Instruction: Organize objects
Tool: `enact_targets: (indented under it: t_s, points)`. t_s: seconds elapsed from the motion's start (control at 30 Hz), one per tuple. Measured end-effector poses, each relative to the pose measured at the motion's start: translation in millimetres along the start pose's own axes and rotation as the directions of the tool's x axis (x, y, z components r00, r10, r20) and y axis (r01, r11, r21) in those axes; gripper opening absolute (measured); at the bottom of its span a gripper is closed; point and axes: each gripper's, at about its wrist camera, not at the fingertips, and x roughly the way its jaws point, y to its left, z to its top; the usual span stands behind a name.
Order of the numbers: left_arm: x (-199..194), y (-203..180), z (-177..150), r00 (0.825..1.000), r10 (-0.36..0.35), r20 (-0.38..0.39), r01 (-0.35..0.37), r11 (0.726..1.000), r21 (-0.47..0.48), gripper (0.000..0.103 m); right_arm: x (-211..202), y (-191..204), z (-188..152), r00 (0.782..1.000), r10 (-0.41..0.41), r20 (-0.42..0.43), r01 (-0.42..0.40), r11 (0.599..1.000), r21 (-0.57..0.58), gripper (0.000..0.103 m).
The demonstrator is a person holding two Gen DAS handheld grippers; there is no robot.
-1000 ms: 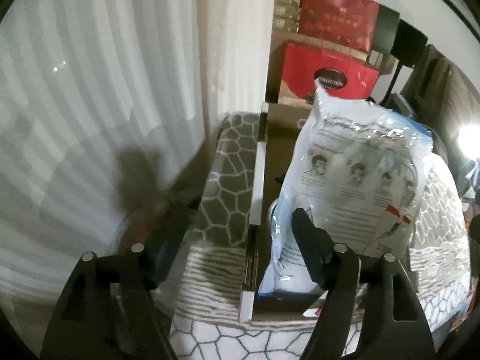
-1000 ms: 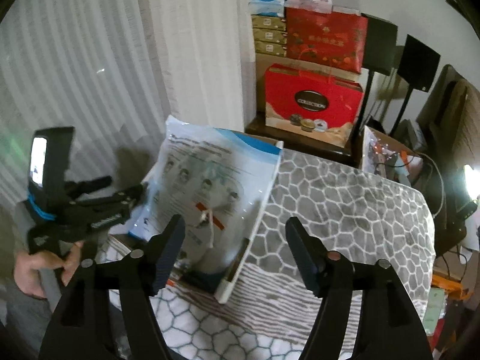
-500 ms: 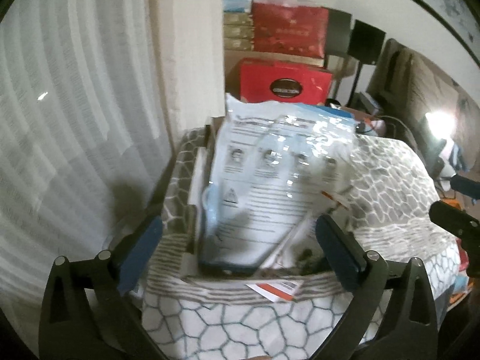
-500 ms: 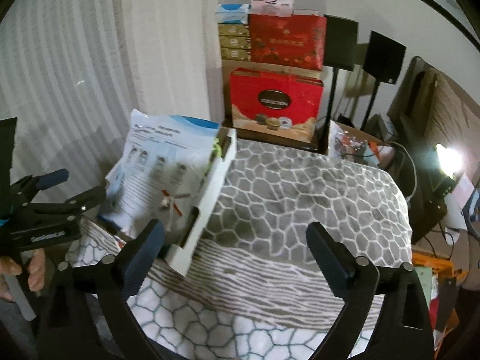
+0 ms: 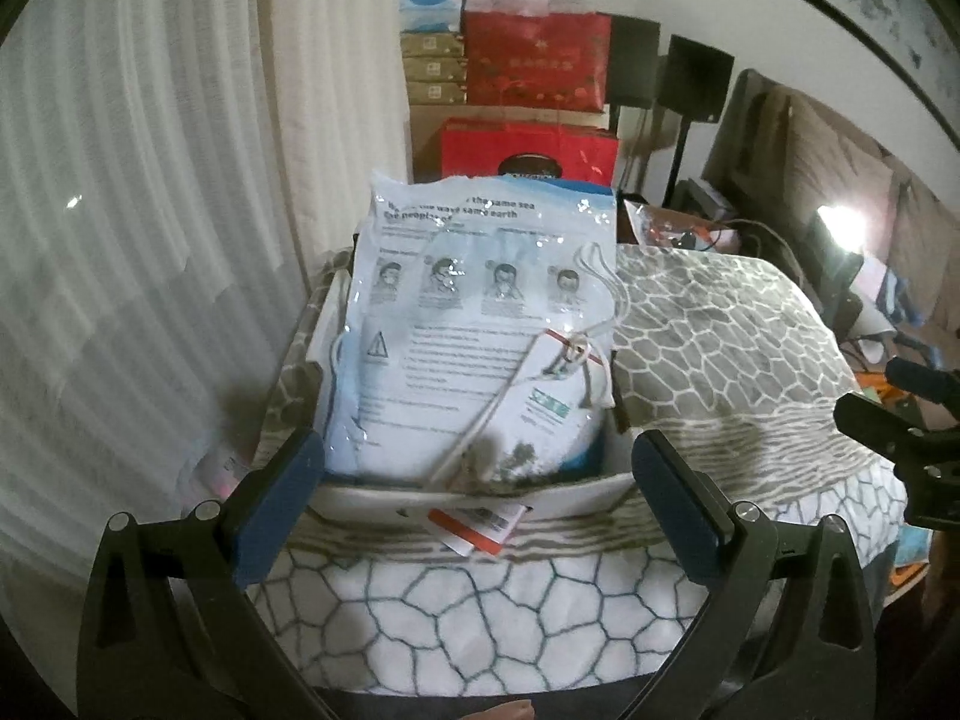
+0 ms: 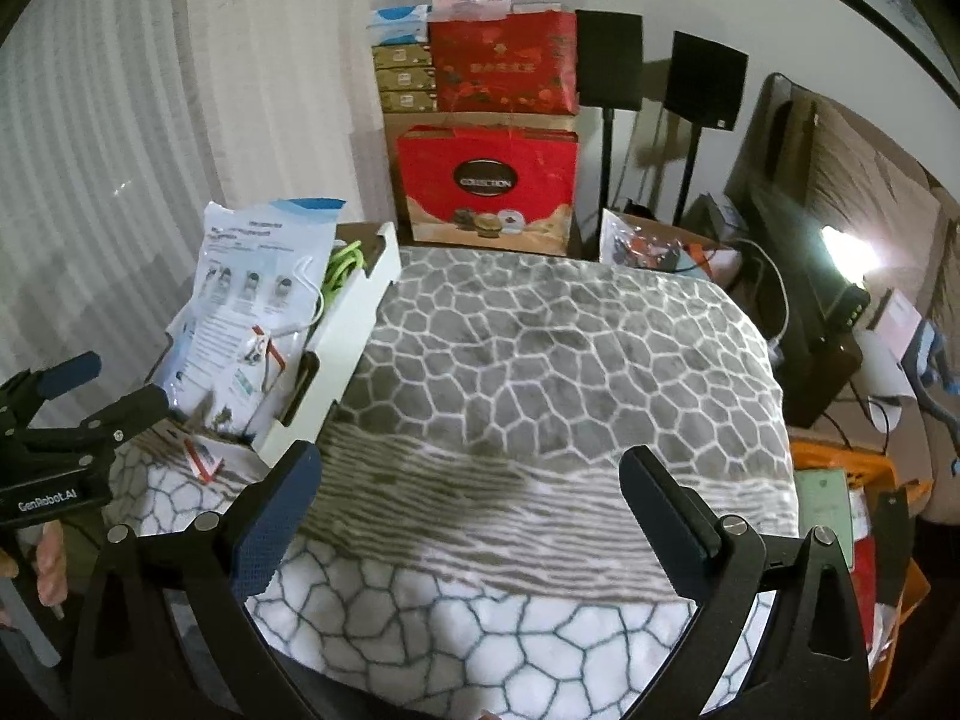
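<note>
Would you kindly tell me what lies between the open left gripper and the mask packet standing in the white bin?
In the left wrist view, the left gripper faces the mask packet across the white bin front wall, its hanging red-and-white label, and patterned blanket.

Dim room, mild softness throughout. A lamp (image 5: 840,228) at 3 o'clock blows out to white glare; fisheye bends the curtain (image 5: 120,210) at 9 o'clock, corners vignetted black.

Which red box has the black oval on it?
The lower red box, beneath the stack. It carries a black oval label; the upper red box shows only gold patterning.
</note>
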Motion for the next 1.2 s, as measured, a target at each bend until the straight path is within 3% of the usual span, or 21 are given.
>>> enact_targets:
  t_s: [0.37,1.2]
  points:
    - [-10.0,-1.2,-13.3,1.000,-0.010,0.006,0.010,0.999,-0.042,0.102,-18.2,-10.2,-19.3,0.998,-0.044,0.048,0.043,0.999,0.034,0.101]
    - [-28.6,-10.6,-26.3,1.000,0.023,0.020,-0.023,1.000,-0.013,0.102,-28.1,-17.2,-36.5,0.995,-0.081,0.063,0.076,0.994,0.076,0.101]
